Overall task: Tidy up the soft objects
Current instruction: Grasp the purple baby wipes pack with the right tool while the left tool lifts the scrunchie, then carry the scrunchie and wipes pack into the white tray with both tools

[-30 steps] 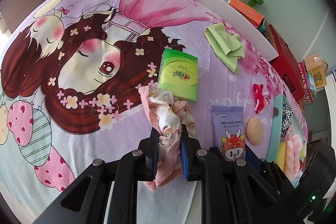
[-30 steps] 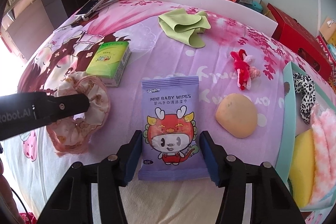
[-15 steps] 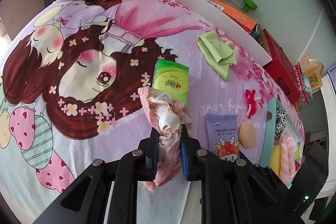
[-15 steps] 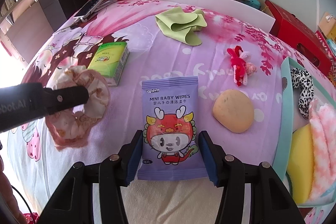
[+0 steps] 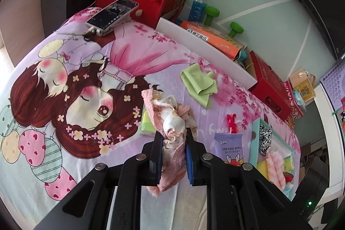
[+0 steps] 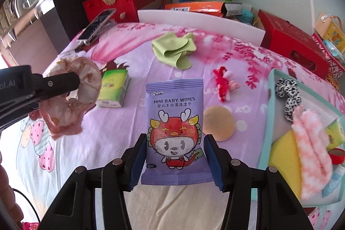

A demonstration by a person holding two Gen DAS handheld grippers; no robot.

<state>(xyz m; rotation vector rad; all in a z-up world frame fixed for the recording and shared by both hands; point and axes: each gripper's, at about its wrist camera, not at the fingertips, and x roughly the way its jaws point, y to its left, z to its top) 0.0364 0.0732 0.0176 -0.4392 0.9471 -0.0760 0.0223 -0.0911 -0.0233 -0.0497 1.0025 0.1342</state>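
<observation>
My left gripper (image 5: 173, 137) is shut on a pink and white frilly scrunchie (image 5: 170, 115) and holds it in the air above the bed; the scrunchie also shows in the right wrist view (image 6: 71, 98), hanging from the left gripper's fingers (image 6: 62, 82). My right gripper (image 6: 175, 150) stands with its jaws on either side of a purple pack of baby wipes (image 6: 174, 130) and touches its edges. A teal box (image 6: 271, 105) at the right holds a leopard scrunchie (image 6: 287, 96), a pink fluffy cloth (image 6: 312, 148) and a yellow sponge (image 6: 282, 154).
On the bedsheet lie a green tissue pack (image 6: 113, 87), a green cloth (image 6: 174, 49), a red hair tie (image 6: 224, 83), a tan round puff (image 6: 218, 123) and a phone (image 6: 97, 24). A red bag (image 6: 114, 1) and boxes stand behind a white board (image 6: 200, 19).
My left gripper has lifted the scrunchie up off the bed and higher above the tissue pack. My right gripper stays at the wipes pack.
</observation>
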